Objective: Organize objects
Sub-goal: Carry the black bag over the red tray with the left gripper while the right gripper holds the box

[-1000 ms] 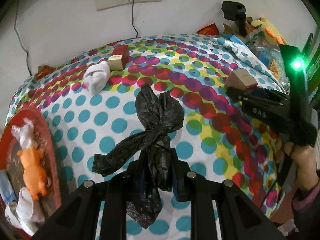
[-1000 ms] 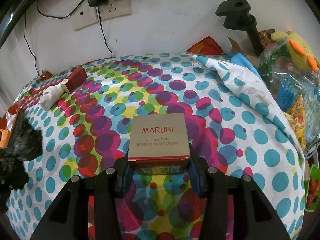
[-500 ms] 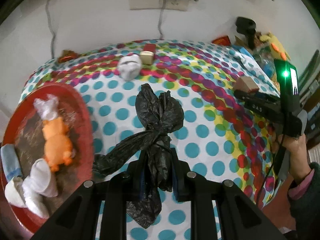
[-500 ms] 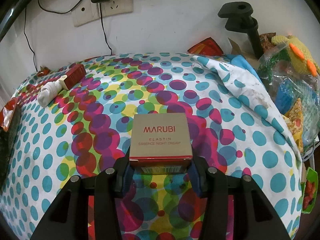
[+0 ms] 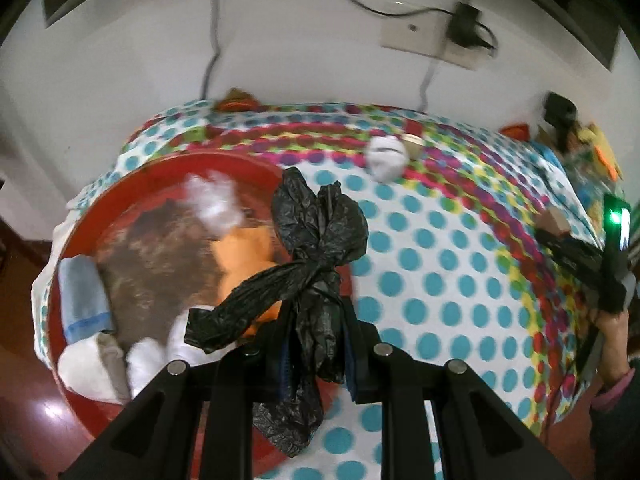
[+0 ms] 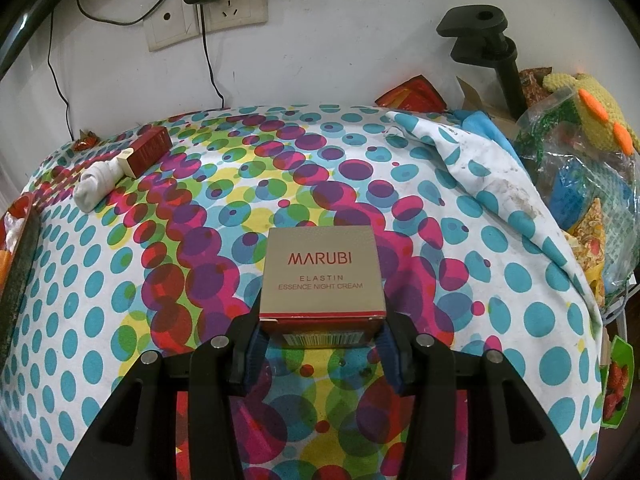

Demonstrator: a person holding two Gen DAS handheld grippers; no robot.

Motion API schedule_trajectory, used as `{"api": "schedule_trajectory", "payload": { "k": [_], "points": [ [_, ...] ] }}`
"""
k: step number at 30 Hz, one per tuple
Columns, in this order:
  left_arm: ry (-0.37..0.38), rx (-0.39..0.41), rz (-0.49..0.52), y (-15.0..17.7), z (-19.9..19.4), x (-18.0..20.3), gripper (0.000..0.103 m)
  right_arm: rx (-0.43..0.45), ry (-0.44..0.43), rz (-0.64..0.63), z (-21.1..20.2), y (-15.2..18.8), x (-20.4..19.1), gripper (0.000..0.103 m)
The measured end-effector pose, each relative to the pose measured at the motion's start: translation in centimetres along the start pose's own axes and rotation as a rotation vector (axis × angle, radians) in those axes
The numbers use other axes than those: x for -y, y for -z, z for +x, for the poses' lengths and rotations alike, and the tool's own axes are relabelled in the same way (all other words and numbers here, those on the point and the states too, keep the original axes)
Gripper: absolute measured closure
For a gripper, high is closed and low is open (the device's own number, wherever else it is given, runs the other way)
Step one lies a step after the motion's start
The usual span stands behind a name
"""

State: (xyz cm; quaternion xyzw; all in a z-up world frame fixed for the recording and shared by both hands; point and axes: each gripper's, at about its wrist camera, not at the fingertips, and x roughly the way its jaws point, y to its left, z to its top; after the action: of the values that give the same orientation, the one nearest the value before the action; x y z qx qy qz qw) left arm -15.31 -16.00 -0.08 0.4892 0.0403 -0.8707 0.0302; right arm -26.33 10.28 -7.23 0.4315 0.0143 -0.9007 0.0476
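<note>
My left gripper [image 5: 316, 344] is shut on a knotted black plastic bag [image 5: 316, 248] and holds it above the right edge of a round red tray [image 5: 80, 392]. The tray holds an orange toy [image 5: 244, 256], white rolled socks [image 5: 144, 360] and a blue cloth [image 5: 82, 300]. My right gripper [image 6: 322, 344] is shut on a gold MARUBI night cream box [image 6: 322, 272], held above the dotted tablecloth [image 6: 120, 280]. That gripper and box also show at the right of the left wrist view [image 5: 554, 222].
A white rolled sock [image 6: 98, 184] and a red-and-cream box [image 6: 146, 152] lie at the table's far left. A bunched cloth [image 6: 480, 168], snack bags [image 6: 580, 184], a yellow knitted toy [image 6: 588, 112] and a black clamp [image 6: 488, 44] crowd the right. Wall sockets with cables [image 6: 208, 8] are behind.
My left gripper has swung left with the black bag, from over the table's middle to over the red tray's edge. My right gripper with the box has barely moved.
</note>
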Motion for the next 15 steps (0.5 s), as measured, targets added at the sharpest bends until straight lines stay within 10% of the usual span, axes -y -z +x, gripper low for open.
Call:
{"api": "schedule_trajectory", "payload": {
  "k": [15],
  "points": [
    [-0.126,-0.023,-0.114,-2.4,2.7,-8.3,0.082,0.000,0.001,-0.002,0.0,0.0,0.0,0.056]
  ]
}}
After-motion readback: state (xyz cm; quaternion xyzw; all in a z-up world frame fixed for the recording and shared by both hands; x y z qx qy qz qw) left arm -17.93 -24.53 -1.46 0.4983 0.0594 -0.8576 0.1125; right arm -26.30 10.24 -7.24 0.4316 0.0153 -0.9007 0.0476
